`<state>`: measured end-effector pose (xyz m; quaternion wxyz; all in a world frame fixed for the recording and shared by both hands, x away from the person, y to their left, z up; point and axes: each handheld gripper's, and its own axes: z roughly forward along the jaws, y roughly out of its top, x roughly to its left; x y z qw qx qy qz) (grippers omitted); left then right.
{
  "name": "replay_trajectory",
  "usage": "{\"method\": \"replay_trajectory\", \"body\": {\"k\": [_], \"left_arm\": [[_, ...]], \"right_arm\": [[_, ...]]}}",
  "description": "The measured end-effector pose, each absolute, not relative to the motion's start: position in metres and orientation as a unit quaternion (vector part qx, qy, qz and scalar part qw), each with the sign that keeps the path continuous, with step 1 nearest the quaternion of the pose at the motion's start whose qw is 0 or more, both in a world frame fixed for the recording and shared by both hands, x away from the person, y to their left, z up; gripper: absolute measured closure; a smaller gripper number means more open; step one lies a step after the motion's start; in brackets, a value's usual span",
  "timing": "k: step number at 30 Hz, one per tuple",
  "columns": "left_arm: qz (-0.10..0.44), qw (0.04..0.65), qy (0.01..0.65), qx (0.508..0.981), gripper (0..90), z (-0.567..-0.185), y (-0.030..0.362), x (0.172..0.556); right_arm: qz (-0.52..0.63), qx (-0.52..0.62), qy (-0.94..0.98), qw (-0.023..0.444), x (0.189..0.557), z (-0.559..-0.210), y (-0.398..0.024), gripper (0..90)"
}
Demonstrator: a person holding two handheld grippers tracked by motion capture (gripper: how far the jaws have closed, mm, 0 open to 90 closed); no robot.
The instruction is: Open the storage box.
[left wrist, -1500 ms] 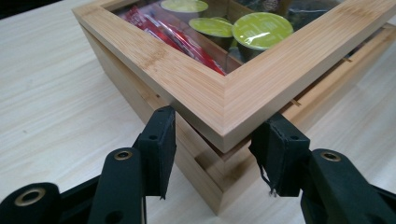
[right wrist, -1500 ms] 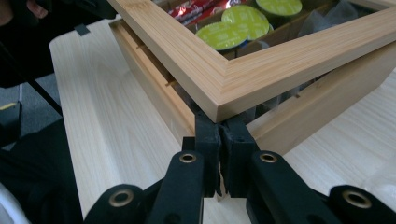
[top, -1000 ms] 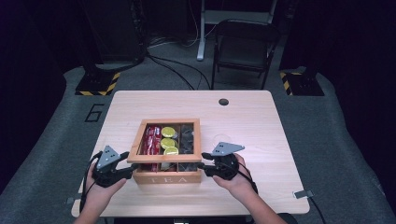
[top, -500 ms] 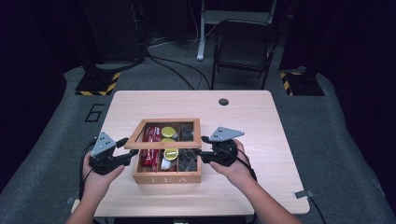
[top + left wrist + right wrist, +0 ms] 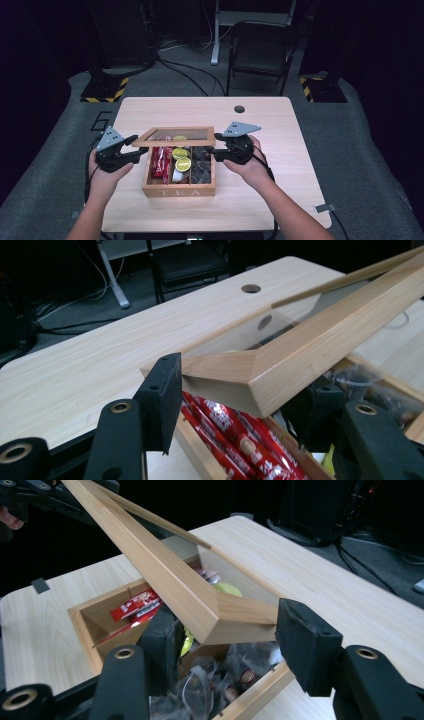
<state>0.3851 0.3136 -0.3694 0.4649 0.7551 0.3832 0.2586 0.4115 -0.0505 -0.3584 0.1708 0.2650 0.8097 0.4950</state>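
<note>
Left gripper [image 5: 134, 148] clamps the near left corner of the glass-paned lid [image 5: 172, 136]. Right gripper [image 5: 216, 143] brackets the near right corner; its jaws have just been opening and now stand slack around the wood (one pad clearly apart). The lid is tilted up on its far edge above the tea box [image 5: 178, 190], which sits mid-table [image 5: 280, 120], packed with red sachets [image 5: 161, 161] and lime slices [image 5: 183, 164]. Recommendation: raise both corners evenly and re-seat the right grip before swinging further. Bare tabletop lies behind the box for the lid.
</note>
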Motion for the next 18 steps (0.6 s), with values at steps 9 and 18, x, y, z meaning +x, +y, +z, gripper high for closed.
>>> {"method": "replay_trajectory", "body": {"k": [9, 18], "left_arm": [[0.277, 0.460, 0.386, 0.750, 51.7, -0.365, 0.313, 0.404], [0.263, 0.476, 0.395, 0.740, 54.0, -0.365, 0.318, 0.417]], "right_arm": [[0.497, 0.279, 0.802, 0.175, 0.423, -0.344, -0.048, 46.1], [0.497, 0.296, 0.797, 0.174, 0.431, -0.338, -0.046, 46.3]]}}
